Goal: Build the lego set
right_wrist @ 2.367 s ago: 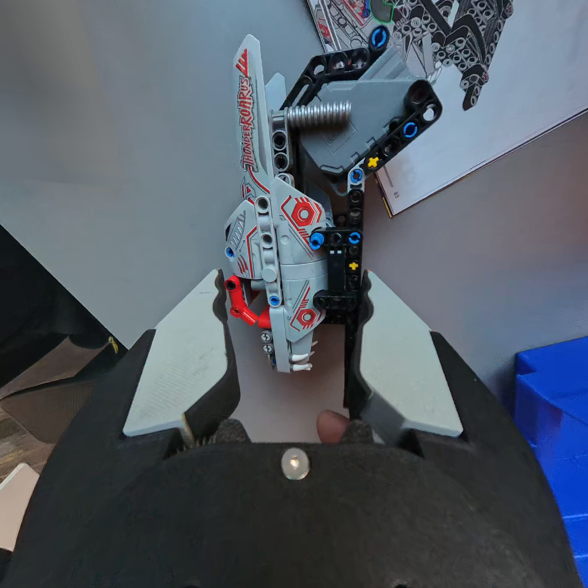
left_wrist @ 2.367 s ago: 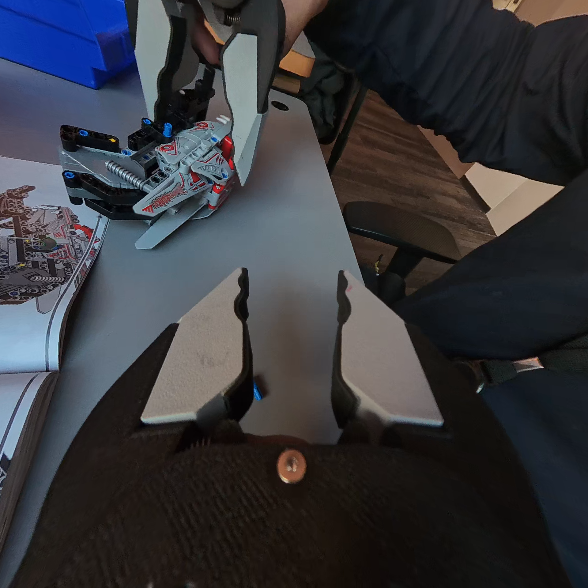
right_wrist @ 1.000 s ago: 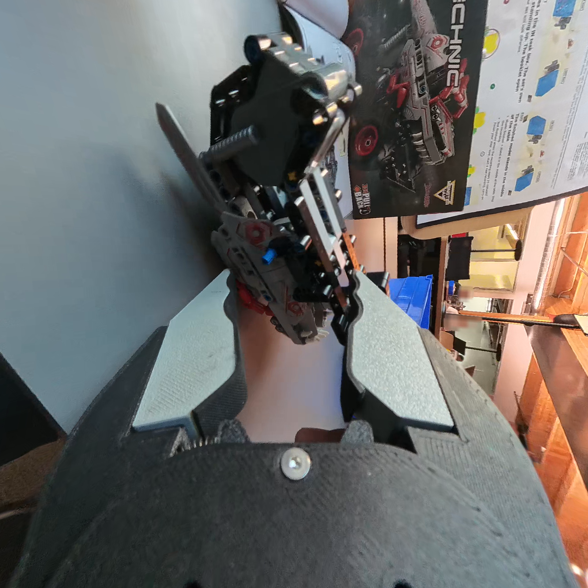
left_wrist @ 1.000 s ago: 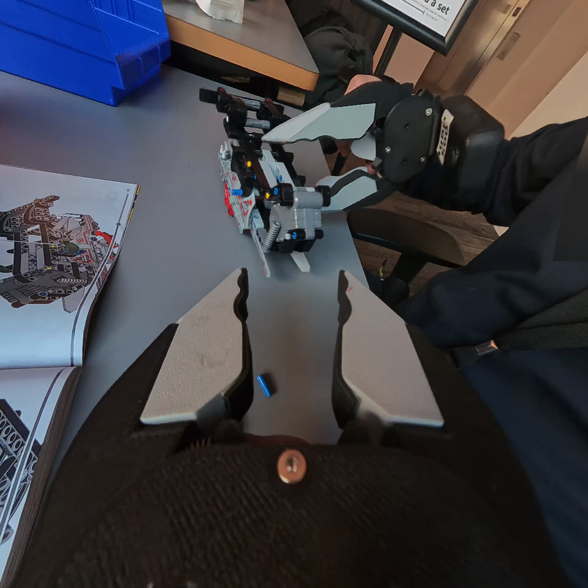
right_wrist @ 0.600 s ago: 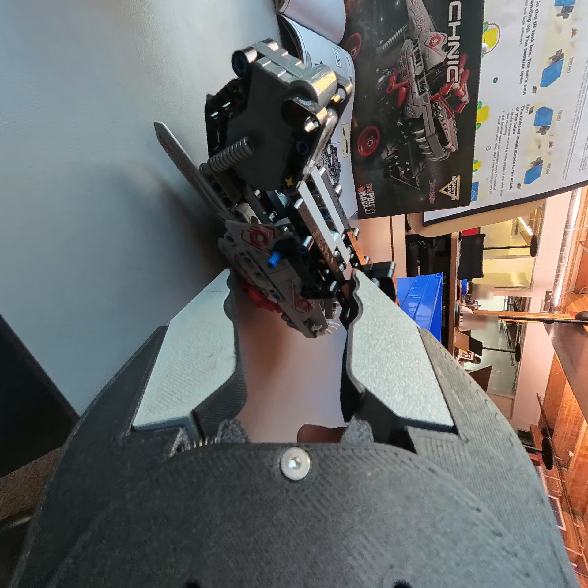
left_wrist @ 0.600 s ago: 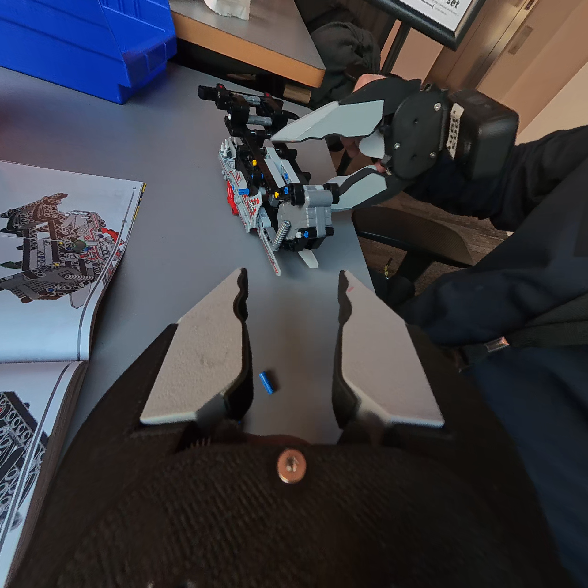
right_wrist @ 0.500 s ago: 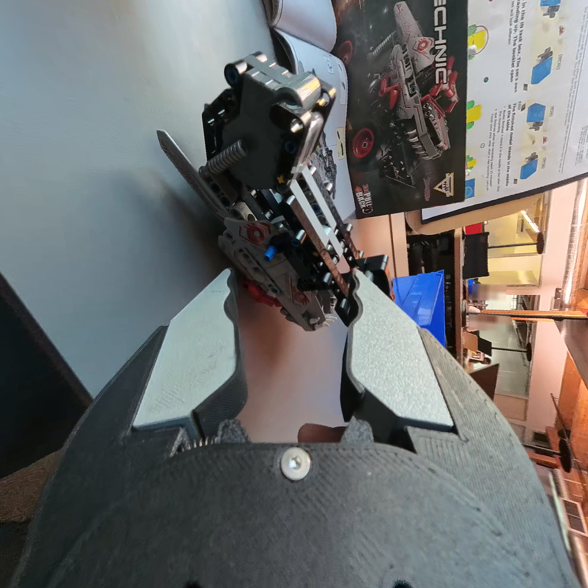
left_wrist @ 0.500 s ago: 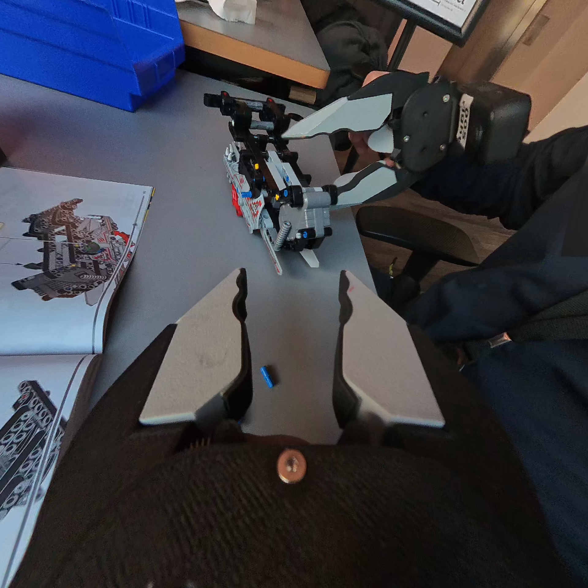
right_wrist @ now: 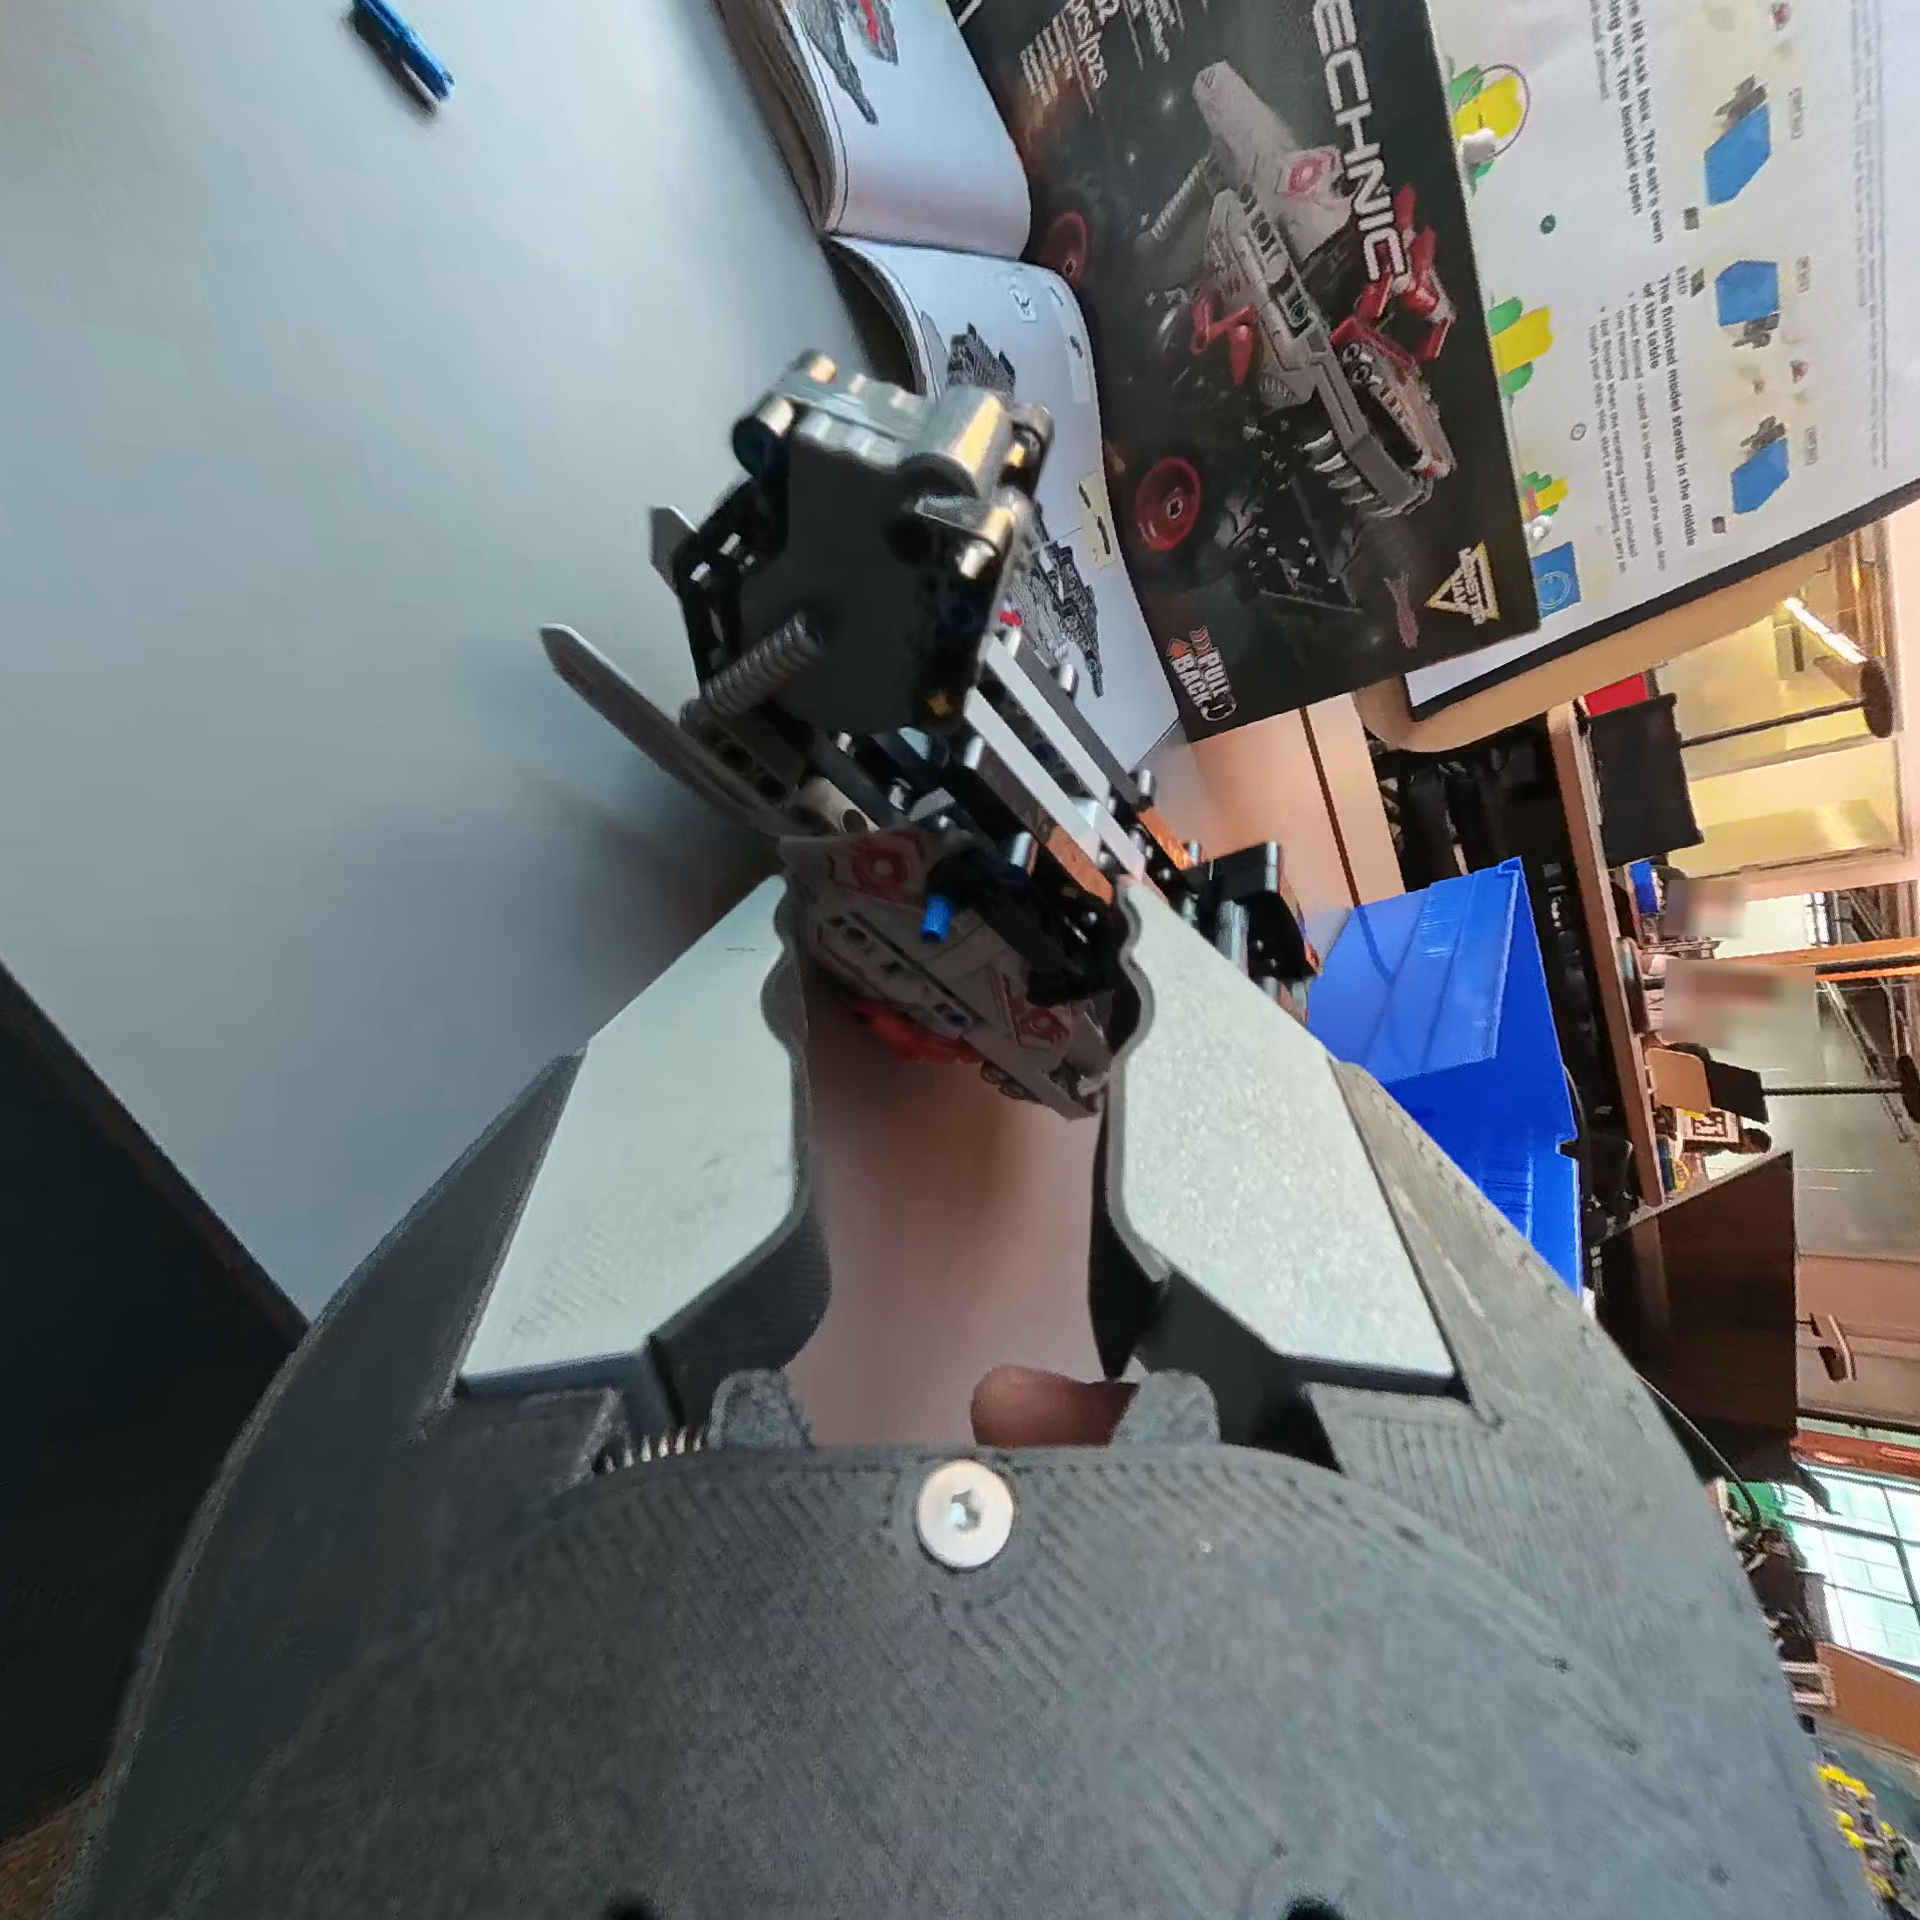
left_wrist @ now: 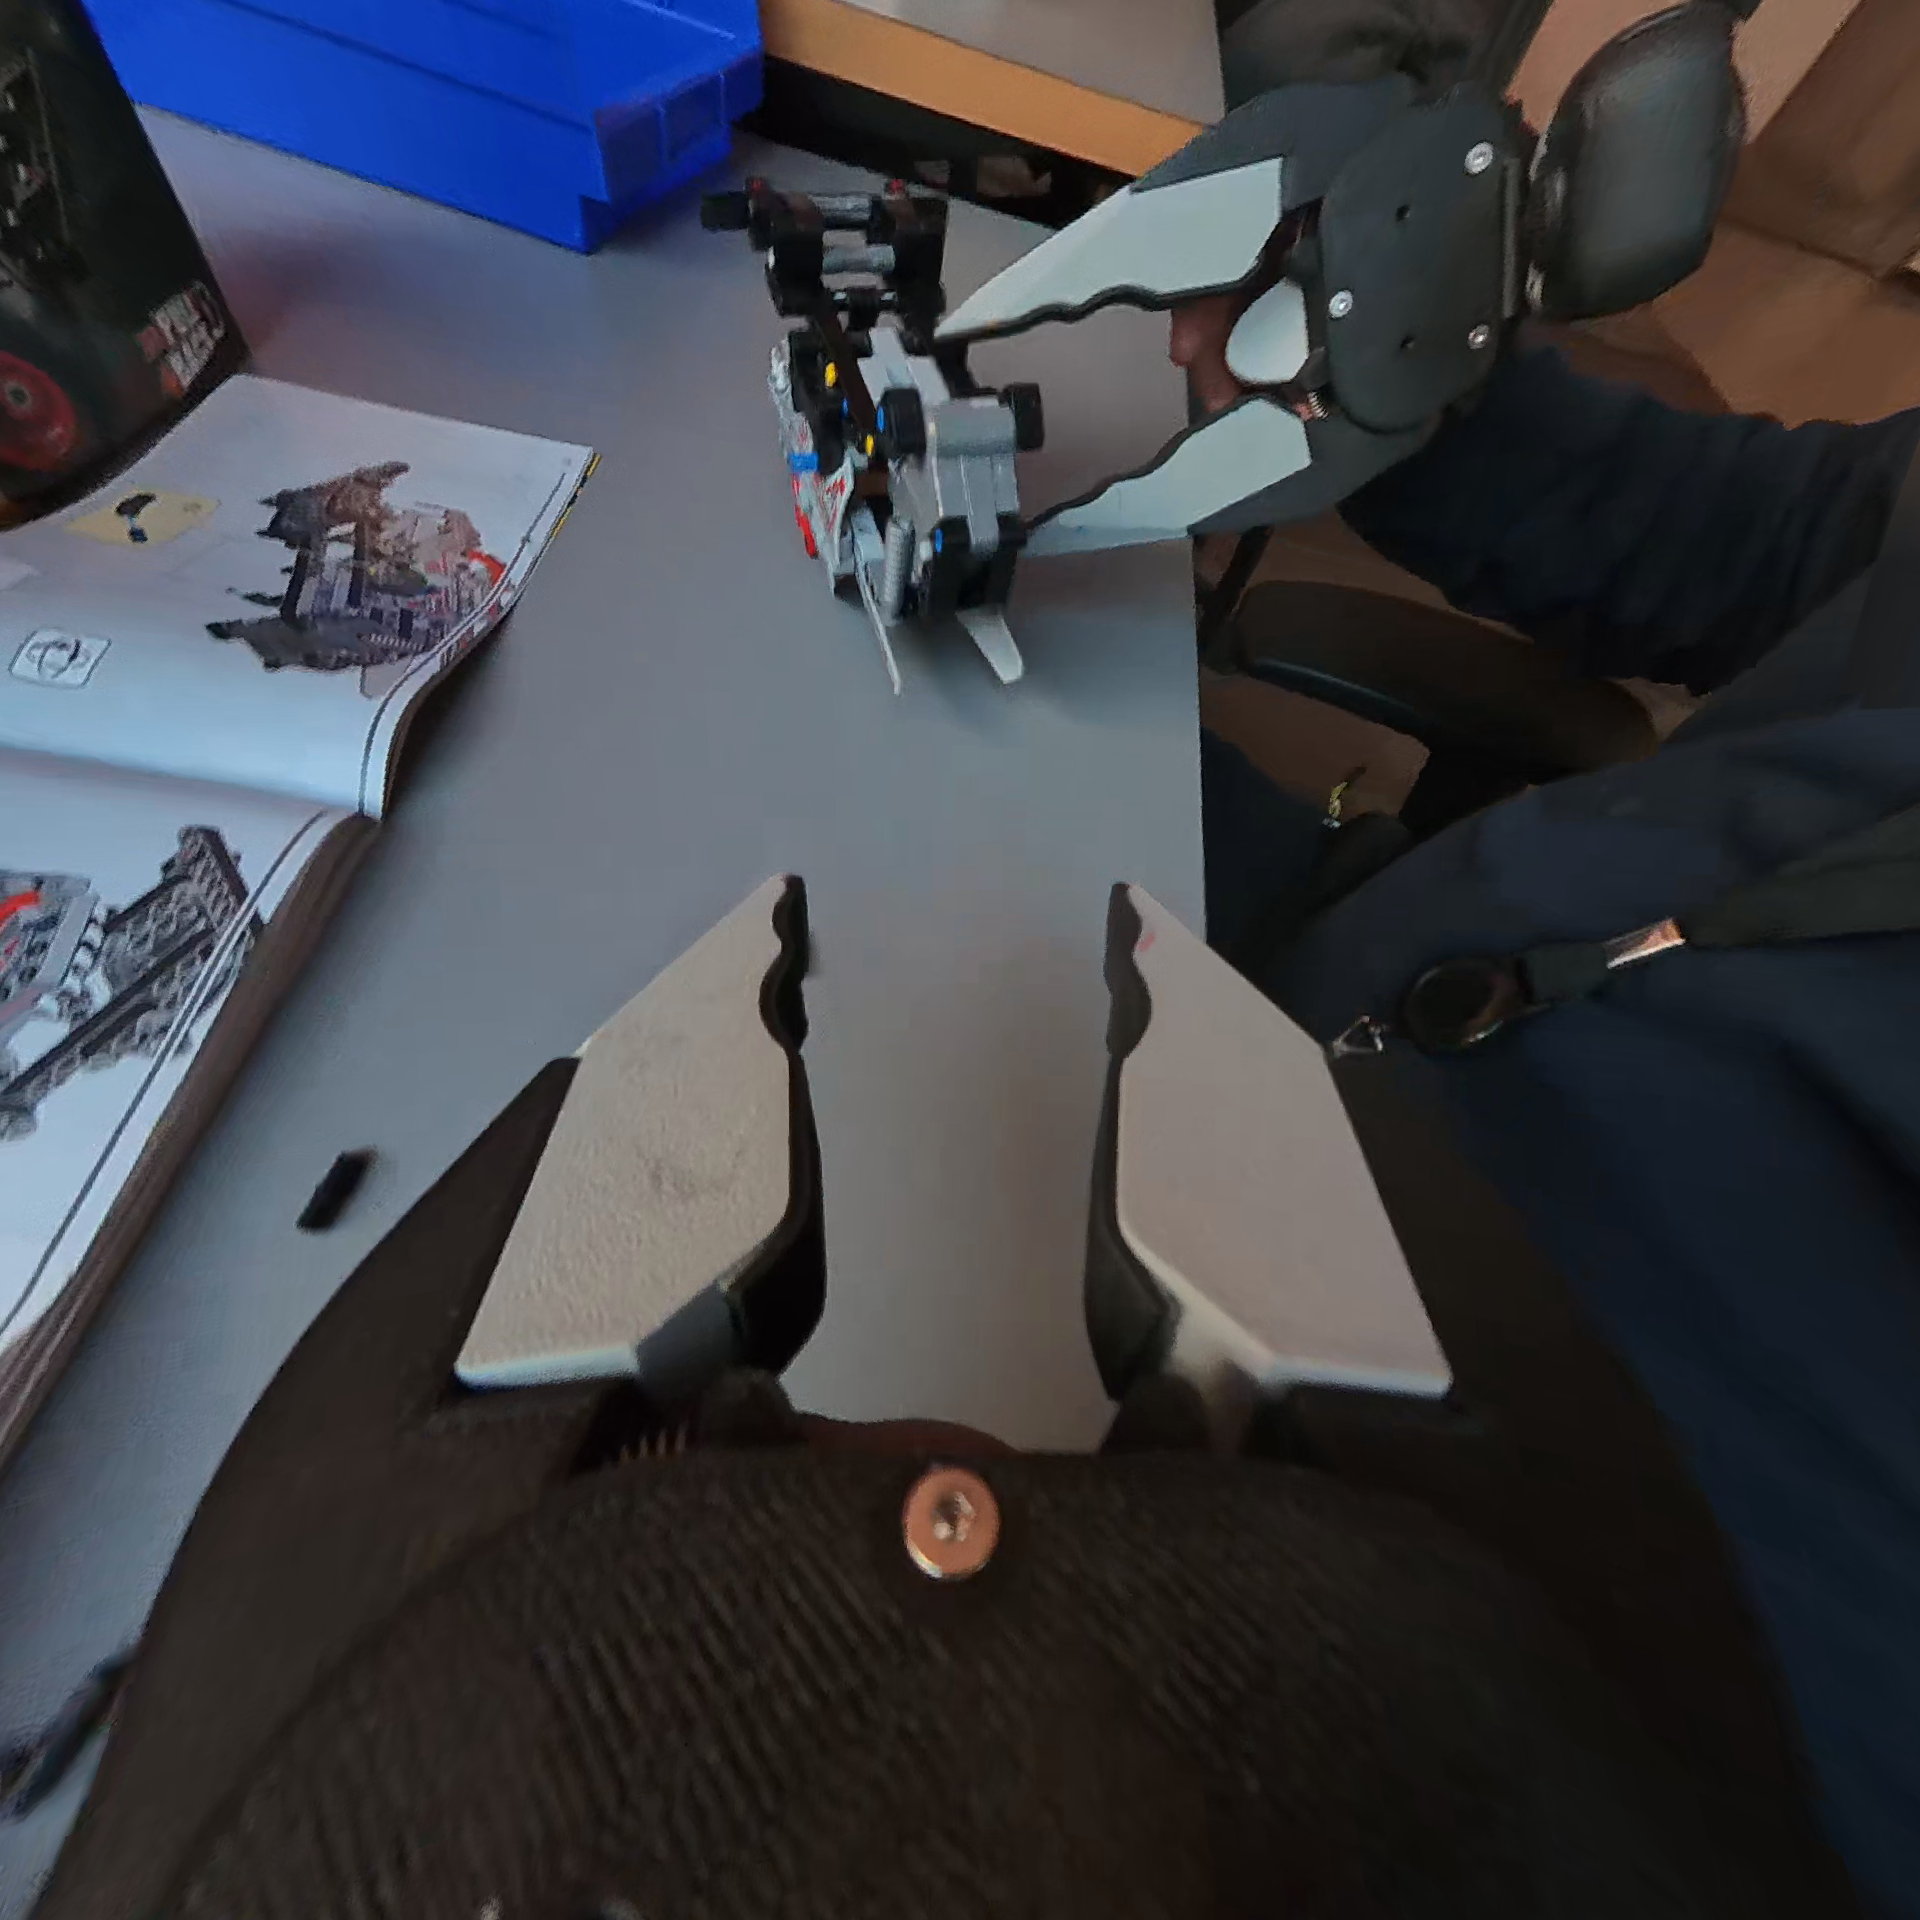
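Lego model [left_wrist: 896, 436] is sitting on the grey counter [left_wrist: 727, 790] near its right edge, right gripper [right_wrist: 951, 961] bracketing it, jaws apart, whether pressing it unclear. Left gripper [left_wrist: 954, 961] is hovering over bare counter, jaws apart, empty. Instruction booklet [left_wrist: 249, 592] is lying open to the left.

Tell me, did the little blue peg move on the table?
Cannot tell. The blue peg no longer shows between the left tongs, but the instruction booklet also shifted in view, so the camera moved.

A grey table [left_wrist: 675, 779] stands by a wood-edged desk [left_wrist: 997, 73] and black chair [left_wrist: 1434, 665].
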### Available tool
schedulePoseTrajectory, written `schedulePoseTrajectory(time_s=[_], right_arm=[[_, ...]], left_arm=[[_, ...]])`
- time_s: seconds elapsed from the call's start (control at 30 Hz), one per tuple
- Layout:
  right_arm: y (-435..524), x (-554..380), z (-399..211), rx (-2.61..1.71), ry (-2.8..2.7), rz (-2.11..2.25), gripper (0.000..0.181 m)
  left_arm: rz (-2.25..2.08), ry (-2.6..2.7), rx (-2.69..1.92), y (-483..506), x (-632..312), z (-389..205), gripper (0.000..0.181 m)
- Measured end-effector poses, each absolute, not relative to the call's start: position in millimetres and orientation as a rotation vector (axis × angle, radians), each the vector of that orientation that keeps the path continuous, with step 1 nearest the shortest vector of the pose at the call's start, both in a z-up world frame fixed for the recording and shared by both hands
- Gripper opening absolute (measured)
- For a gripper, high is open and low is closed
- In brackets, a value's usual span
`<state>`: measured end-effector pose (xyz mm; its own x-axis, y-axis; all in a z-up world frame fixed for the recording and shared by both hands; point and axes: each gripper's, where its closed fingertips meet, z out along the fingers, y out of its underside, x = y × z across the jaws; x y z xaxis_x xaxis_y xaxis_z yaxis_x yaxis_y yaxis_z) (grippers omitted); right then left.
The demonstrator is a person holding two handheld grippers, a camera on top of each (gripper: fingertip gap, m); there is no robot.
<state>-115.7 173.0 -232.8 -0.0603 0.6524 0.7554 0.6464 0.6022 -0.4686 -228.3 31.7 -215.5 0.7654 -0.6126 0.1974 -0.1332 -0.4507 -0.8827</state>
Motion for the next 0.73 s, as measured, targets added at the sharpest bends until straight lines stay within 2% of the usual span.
schedulePoseTrajectory(time_s=[0.5,0.67,0.73], right_arm=[[158.7,-136.7,-233.0,-1.043,-1.675,-0.031,0.053],[155.2,-143.4,-231.2,-1.041,-1.664,-0.009,0.054],[152.9,-138.8,-229.0,-1.036,-1.657,-0.004,0.054]], left_arm=[[-0.551,0.395,-2.09,3.6,-255.2,-244.9,0.054],[-0.453,0.39,-2.129,10.2,-258.9,-252.3,0.051],[-0.42,0.398,-2.151,10.9,-259.8,-256.2,0.045]])
